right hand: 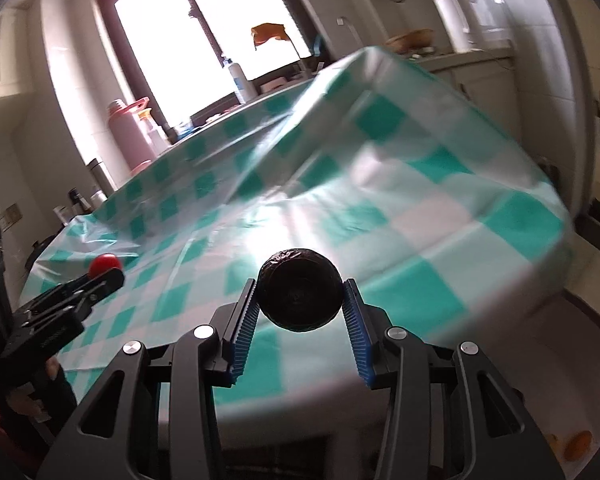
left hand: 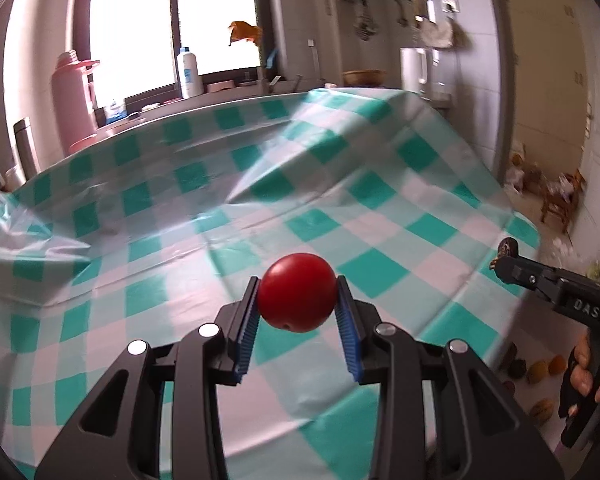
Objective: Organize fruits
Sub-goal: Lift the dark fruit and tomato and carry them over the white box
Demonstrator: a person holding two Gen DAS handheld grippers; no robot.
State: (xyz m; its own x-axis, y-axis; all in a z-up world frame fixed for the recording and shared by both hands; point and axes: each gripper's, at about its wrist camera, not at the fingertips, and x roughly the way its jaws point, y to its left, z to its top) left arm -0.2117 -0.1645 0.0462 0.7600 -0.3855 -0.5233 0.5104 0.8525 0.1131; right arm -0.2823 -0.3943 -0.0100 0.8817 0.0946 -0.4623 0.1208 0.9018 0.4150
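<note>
Leftmost, the left gripper is clamped on a round red tomato, held above the green-and-white checked tablecloth; its small stem dimple faces down toward the camera. Rightward, the right gripper squeezes a dark, wrinkled round fruit, its end facing the camera. Its body reads "DAS" in the left wrist view.

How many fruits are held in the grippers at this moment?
2. A red fruit sits between the left gripper pads; a dark round fruit sits in the right gripper. More fruits lie on the floor, blurred.
</note>
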